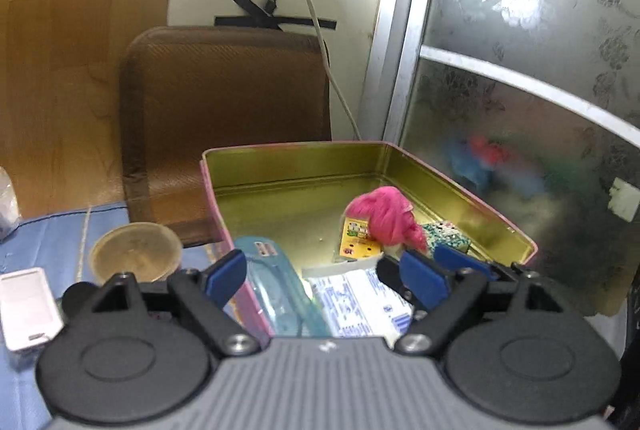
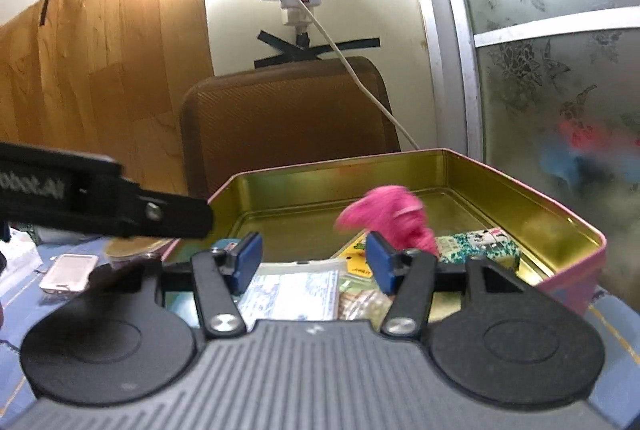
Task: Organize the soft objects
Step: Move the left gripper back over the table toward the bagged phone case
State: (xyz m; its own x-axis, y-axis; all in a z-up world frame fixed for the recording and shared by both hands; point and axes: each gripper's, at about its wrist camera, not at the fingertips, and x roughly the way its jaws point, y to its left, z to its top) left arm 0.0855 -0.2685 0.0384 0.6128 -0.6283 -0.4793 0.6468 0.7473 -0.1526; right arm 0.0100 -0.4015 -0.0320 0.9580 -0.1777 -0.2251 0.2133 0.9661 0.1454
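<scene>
A pink fluffy soft toy (image 1: 390, 216) lies inside an open pink tin with a gold inside (image 1: 304, 166), at its right side; it also shows in the right wrist view (image 2: 394, 216), in the same tin (image 2: 520, 194). Beside it lie a yellow card (image 1: 356, 240), a patterned green packet (image 1: 446, 234), a white printed tissue pack (image 1: 360, 300) and a clear blue pouch (image 1: 276, 286). My left gripper (image 1: 324, 270) is open over the tin's near edge, holding nothing. My right gripper (image 2: 314, 262) is open and empty just in front of the toy.
A brown cushion (image 1: 224, 110) leans on the wall behind the tin. A round lidded tub (image 1: 134, 250) and a white device (image 1: 26, 306) sit on the blue cloth at left. A frosted glass door (image 1: 532, 70) stands at right. The left gripper's arm (image 2: 104, 206) crosses the right wrist view.
</scene>
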